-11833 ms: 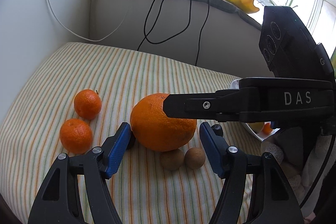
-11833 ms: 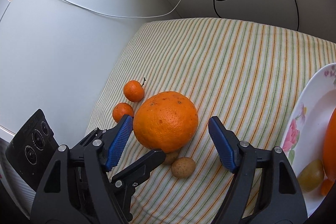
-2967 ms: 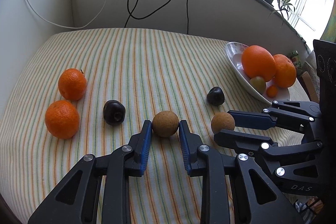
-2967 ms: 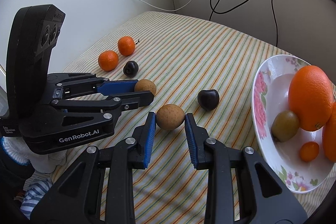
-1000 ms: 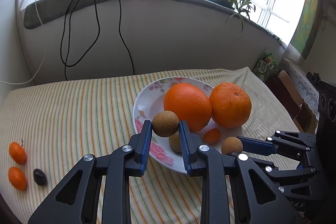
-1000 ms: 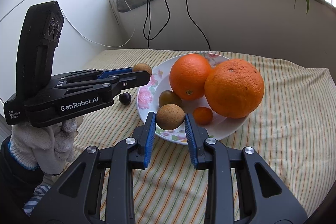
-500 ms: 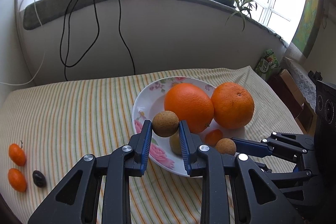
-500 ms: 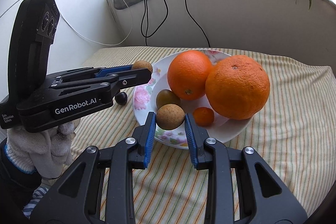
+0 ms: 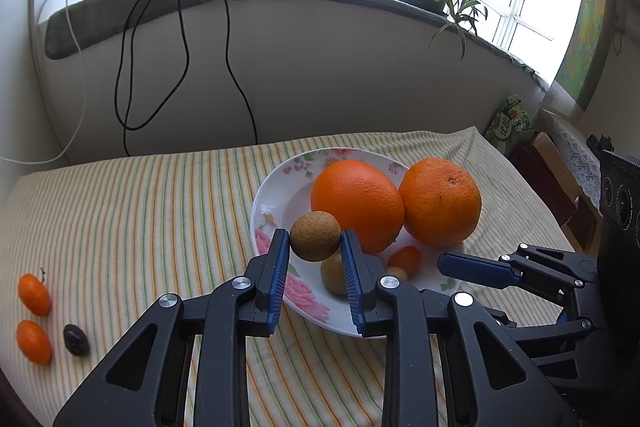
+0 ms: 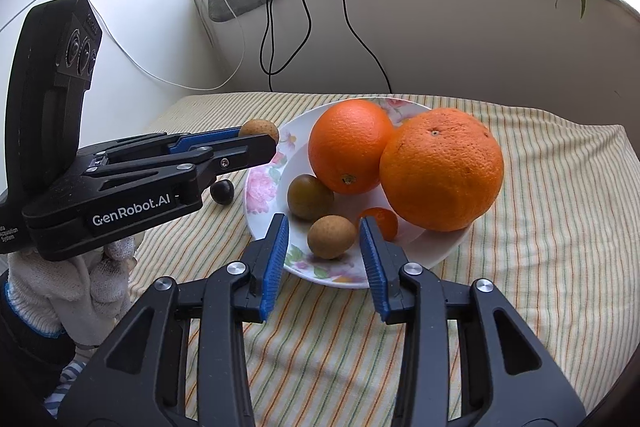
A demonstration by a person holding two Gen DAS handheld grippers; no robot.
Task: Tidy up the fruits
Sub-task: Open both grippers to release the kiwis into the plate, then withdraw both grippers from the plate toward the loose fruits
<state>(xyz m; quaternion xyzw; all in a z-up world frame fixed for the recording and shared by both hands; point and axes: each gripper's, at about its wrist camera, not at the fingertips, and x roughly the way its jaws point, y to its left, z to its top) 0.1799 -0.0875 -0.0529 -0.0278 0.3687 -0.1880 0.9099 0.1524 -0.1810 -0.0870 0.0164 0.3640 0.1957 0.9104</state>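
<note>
A white flowered plate (image 9: 276,203) (image 10: 400,267) on the striped cloth holds two big oranges (image 9: 356,203) (image 10: 440,171), a greenish fruit (image 10: 310,197) and a tiny orange one (image 10: 384,221). My left gripper (image 9: 315,247) is shut on a round brown fruit (image 9: 315,235) and hovers over the plate's near left side; the same fruit (image 10: 259,129) shows in the right wrist view. My right gripper (image 10: 324,239) has its jaws opening; a second brown fruit (image 10: 331,237) lies on the plate between the blue pads, touching neither.
Two small oranges (image 9: 34,295) and a dark plum (image 9: 76,339) lie on the cloth at the far left. Another dark plum (image 10: 221,191) sits just left of the plate. Cables hang down the wall behind; a gloved hand (image 10: 72,287) holds the left gripper.
The right gripper's jaws have parted and let go of the brown fruit, which now rests on the plate. The left gripper still holds its fruit in the same place.
</note>
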